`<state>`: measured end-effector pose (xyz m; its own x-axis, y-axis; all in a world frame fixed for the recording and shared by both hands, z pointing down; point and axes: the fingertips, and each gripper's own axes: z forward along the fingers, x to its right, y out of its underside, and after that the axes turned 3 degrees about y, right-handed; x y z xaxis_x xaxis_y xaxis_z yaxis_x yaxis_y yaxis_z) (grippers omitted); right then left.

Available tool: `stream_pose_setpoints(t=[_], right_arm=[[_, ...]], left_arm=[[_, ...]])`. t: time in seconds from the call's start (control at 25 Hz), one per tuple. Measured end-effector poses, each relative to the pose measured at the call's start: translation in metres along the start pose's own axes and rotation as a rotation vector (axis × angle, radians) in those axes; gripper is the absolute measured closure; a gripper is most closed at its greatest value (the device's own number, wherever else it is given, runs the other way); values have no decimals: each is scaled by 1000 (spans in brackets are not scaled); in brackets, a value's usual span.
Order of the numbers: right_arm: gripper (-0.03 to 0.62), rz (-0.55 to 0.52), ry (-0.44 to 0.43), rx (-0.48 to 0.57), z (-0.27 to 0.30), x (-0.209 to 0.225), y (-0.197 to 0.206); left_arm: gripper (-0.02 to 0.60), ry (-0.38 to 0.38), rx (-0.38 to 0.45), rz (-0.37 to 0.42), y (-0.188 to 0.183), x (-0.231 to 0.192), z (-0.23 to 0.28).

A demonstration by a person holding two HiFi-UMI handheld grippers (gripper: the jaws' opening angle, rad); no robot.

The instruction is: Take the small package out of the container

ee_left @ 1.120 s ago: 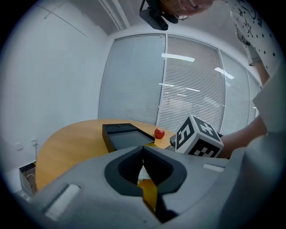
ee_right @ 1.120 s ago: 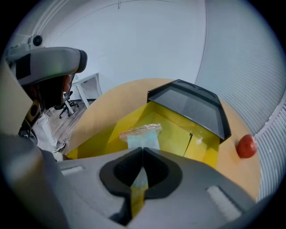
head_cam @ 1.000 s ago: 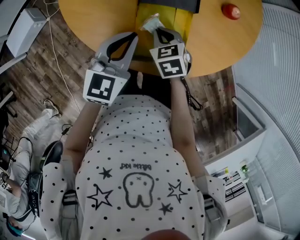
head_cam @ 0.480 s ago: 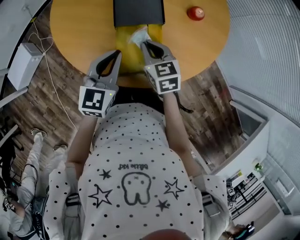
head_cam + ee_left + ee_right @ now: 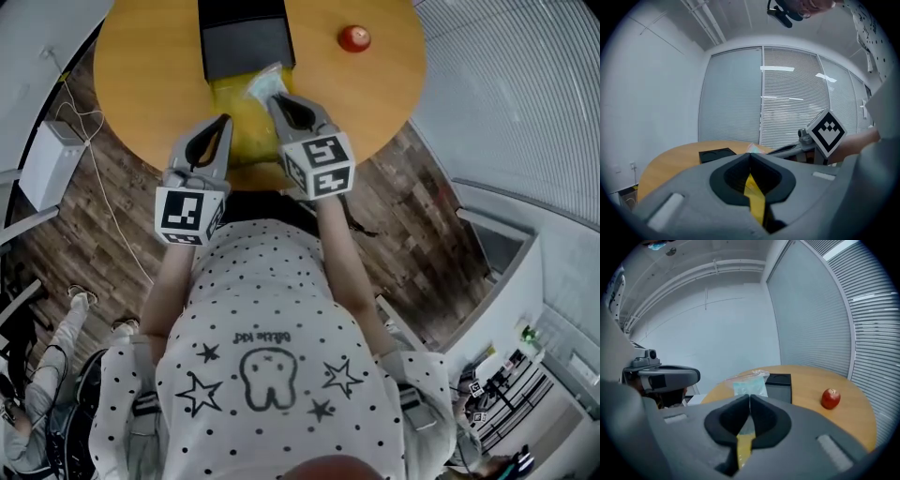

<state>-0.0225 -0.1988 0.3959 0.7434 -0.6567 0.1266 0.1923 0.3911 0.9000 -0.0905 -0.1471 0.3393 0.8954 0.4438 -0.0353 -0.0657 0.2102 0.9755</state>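
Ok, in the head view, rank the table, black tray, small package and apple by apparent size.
Largest to smallest: wooden table; black tray; small package; red apple. Last two look close; the package is held nearer the camera, so unsure.

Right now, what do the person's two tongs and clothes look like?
The left tongs and right tongs are both grey with black padding inside, and each narrows to a point. Each carries a cube with black-and-white square markers: the left cube and the right cube. The person wears a white shirt with black dots, stars and a tooth drawing.
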Motion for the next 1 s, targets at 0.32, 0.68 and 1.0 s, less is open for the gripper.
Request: stream_pose_setpoints(t=[0.32, 0.68, 1.0], right_arm=[[590, -34, -1, 52, -4, 12, -22], [591, -49, -1, 102, -1, 10, -47], [591, -54, 9, 143, -10, 17, -60]], left_arm=[[571, -37, 23, 4, -10, 4, 2], [571, -56, 50, 10, -20, -9, 3], [571, -91, 61, 10, -25, -15, 2]])
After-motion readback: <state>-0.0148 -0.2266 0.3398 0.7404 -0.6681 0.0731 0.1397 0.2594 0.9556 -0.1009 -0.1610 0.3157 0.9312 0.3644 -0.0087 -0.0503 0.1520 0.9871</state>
